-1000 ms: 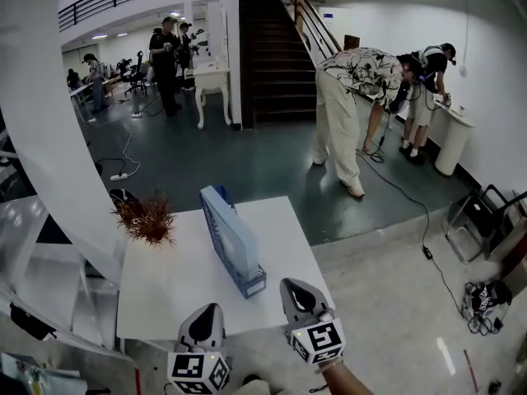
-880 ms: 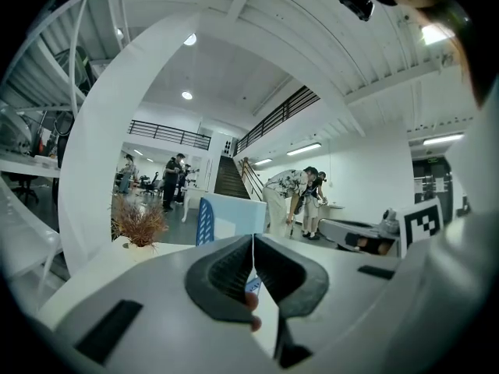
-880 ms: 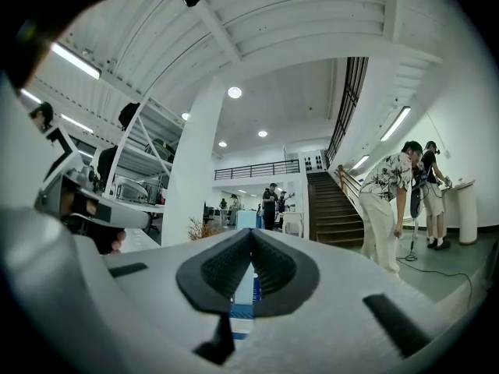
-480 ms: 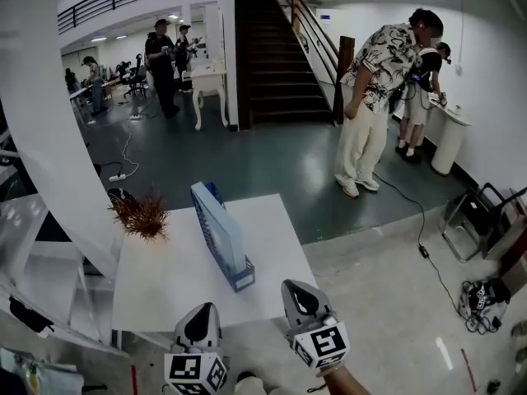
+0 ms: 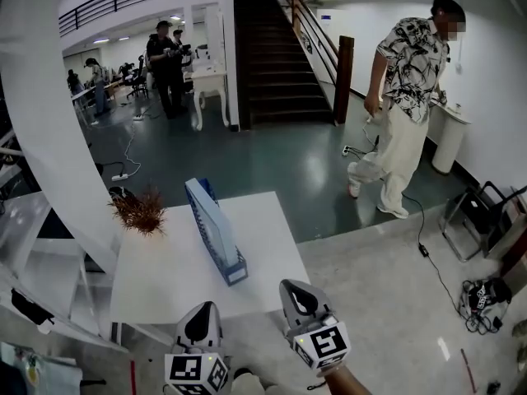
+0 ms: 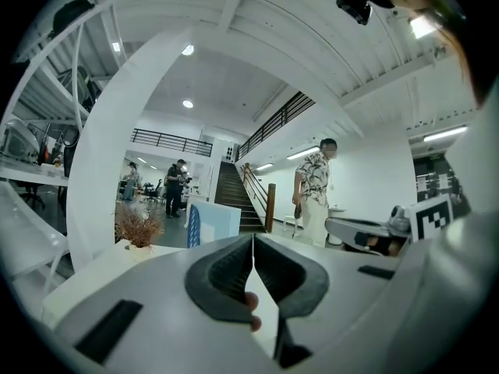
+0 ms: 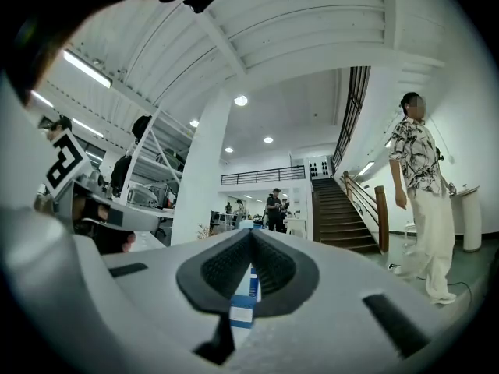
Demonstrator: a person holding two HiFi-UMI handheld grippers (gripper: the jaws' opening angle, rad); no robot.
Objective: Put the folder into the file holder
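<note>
Blue file holder [image 5: 234, 271] stood upright mid-table [image 5: 165, 278], nearer its right edge, with the pale folder [image 5: 207, 219] inside. Left gripper [image 5: 202, 311] and right gripper [image 5: 300, 293] hung off the near edge, jaws pressed together, gripping nothing. Dried plant [image 5: 142, 212] at far left corner.

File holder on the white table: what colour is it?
The file holder is blue, its broad side a paler blue; the head view shows it best.

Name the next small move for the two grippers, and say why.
Probably just rest them: the left gripper and right gripper are shut and empty, short of the table, and no folder shows outside the file holder.
</note>
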